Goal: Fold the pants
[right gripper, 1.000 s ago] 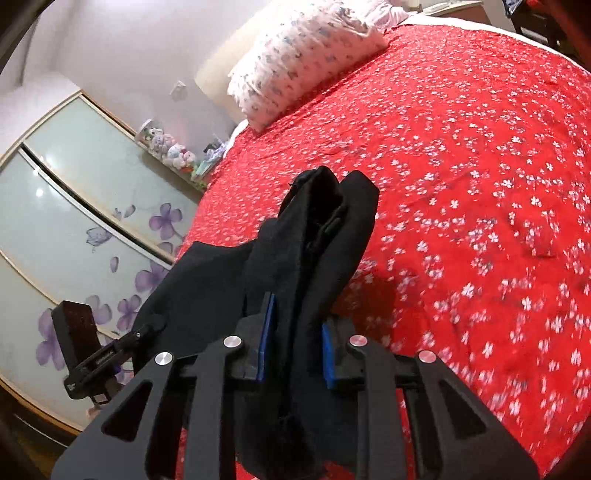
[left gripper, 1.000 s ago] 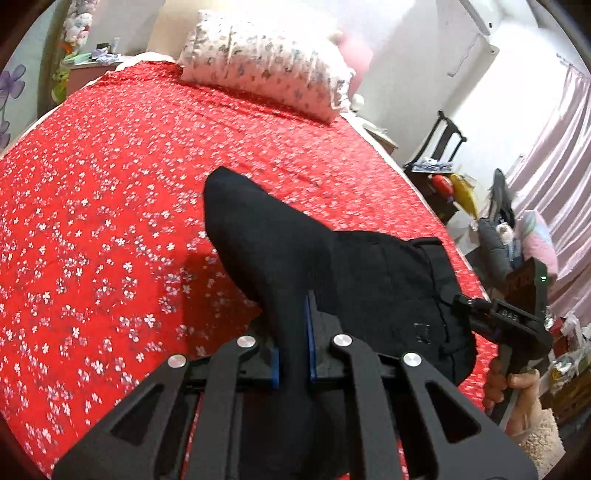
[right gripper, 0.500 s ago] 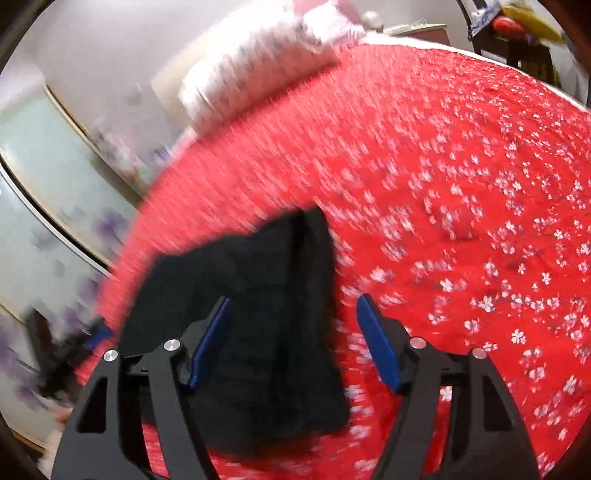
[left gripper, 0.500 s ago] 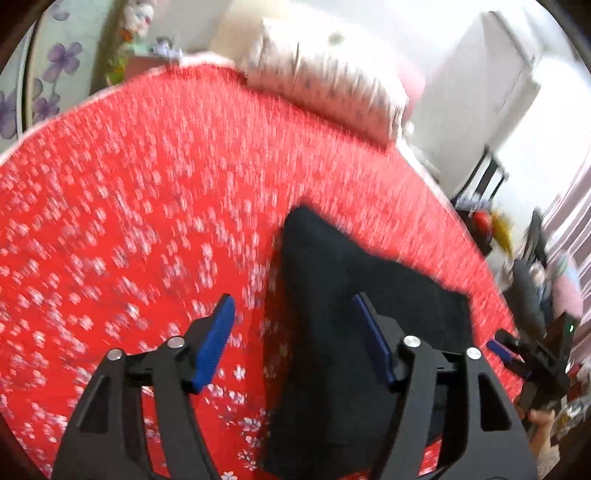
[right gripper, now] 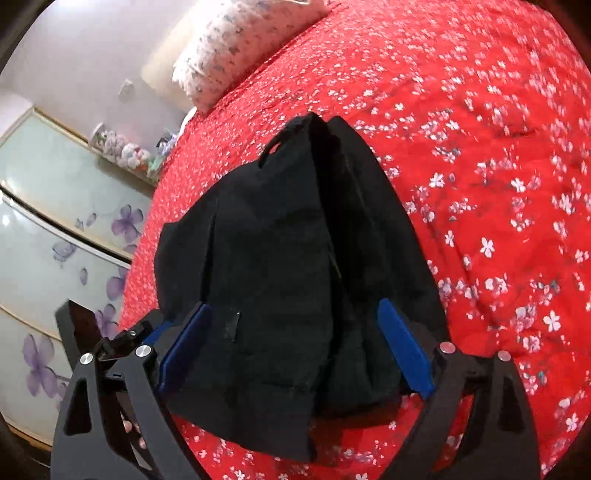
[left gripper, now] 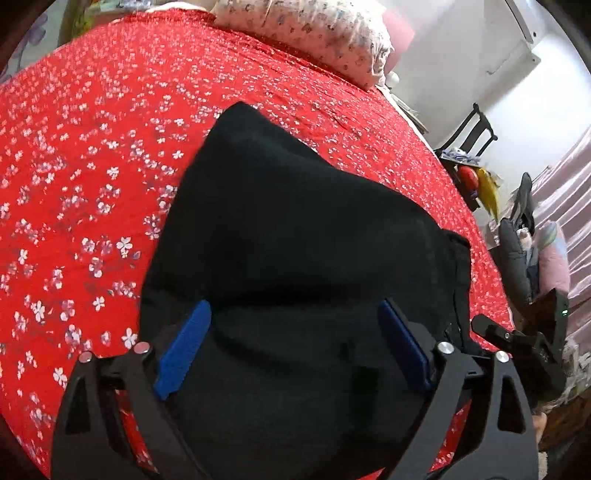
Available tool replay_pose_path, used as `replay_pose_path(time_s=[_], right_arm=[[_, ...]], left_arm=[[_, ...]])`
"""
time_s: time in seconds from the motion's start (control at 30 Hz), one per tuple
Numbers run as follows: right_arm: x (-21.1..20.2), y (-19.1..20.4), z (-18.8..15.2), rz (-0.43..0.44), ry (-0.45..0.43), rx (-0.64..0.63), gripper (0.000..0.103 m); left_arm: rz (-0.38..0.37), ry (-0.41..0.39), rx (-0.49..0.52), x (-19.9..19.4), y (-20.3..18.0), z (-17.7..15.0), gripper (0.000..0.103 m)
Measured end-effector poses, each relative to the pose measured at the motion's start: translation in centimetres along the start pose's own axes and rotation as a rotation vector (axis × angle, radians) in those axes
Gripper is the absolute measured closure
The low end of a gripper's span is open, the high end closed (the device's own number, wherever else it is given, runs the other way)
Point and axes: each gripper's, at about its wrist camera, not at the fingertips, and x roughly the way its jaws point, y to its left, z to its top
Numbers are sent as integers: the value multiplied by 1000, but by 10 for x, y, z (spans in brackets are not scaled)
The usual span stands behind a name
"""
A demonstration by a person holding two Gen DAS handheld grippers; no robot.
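Note:
The black pants [left gripper: 295,236] lie folded in a compact pile on the red flowered bedspread [left gripper: 81,155]. My left gripper [left gripper: 293,343] is open, its blue pads wide apart just above the near end of the pile. In the right wrist view the pants [right gripper: 280,258] show their stacked layers, with a belt loop at the far end. My right gripper [right gripper: 295,343] is open too, straddling the near end without holding cloth. The right gripper also shows in the left wrist view [left gripper: 524,339], and the left gripper in the right wrist view [right gripper: 110,339].
A flowered pillow [left gripper: 314,33] lies at the head of the bed. A black chair [left gripper: 469,136] and clutter stand off the bed's right side. A wardrobe with purple flower panels [right gripper: 55,236] stands beyond the other side.
Both grippers were shut on the pants one second ago. They have opened and let go, and the pants now rest folded on the bed.

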Motion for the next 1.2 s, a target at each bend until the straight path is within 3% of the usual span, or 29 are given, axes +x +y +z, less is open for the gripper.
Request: replay_pose_path(time_s=[0.07, 0.1, 0.2, 0.3, 0.37, 0.5, 0.6, 0.77, 1.03, 1.2], right_arm=[[-11, 5, -3, 4, -11, -12, 10], [-22, 6, -7, 23, -38, -1, 10], [-66, 9, -23, 65, -183, -34, 10], [-96, 23, -51, 0, -294, -146, 8], [-107, 36, -81, -72, -352, -243, 5], [-106, 58, -133, -160, -418, -375, 4], [-107, 75, -162, -209, -448, -438, 1], [-114, 93, -200, -284, -527, -532, 1], [-107, 103, -223, -396, -553, -618, 1], [-102, 100, -223, -430, -546, -591, 1]], left_arm=[[-12, -23, 5, -13, -4, -3, 11], [-53, -54, 0, -27, -6, -6, 11], [-75, -192, 45, -72, -12, -25, 2], [-42, -361, 128, -115, -24, -62, 2], [-25, -409, 190, -130, -34, -86, 2], [70, -372, 244, -138, -55, -129, 2], [140, -406, 252, -149, -62, -159, 2], [242, -437, 290, -156, -70, -181, 2], [333, -409, 272, -152, -57, -192, 2], [384, -418, 286, -152, -52, -195, 2]])
